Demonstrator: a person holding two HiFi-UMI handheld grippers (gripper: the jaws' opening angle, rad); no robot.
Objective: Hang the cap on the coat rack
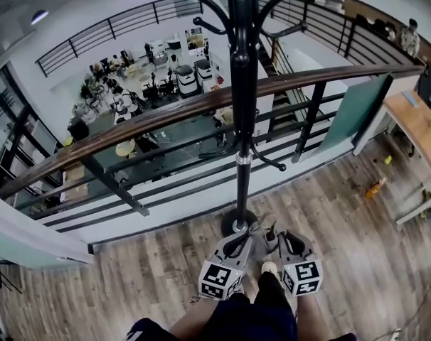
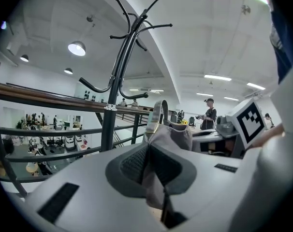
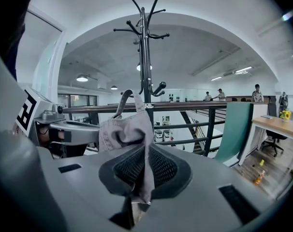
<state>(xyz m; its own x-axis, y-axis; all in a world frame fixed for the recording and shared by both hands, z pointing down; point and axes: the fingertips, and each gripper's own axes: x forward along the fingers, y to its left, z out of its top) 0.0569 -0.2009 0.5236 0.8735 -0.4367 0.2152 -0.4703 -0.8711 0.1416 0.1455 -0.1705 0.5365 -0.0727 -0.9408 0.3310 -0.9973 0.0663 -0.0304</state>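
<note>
The grey cap [image 1: 265, 231] hangs low between my two grippers, just in front of the black coat rack's round base [image 1: 237, 224]. The left gripper [image 1: 248, 239] is shut on one side of the cap's fabric [image 2: 171, 135], pinched between its pads [image 2: 132, 164]. On the other side the right gripper [image 1: 281, 237] is shut on the fabric [image 3: 123, 128] too. The rack's pole [image 1: 242, 84] rises straight ahead. Its curved hooks [image 3: 145, 30] spread high above the cap. In the left gripper view the rack [image 2: 118, 76] stands to the left of the cap.
A wood-topped metal railing [image 1: 201, 105] runs right behind the rack, with a drop to a lower floor beyond. A desk [image 1: 418, 123] and green panel [image 1: 358, 109] stand to the right. An orange bottle [image 1: 375, 187] lies on the wooden floor. A person [image 2: 209, 112] stands far off.
</note>
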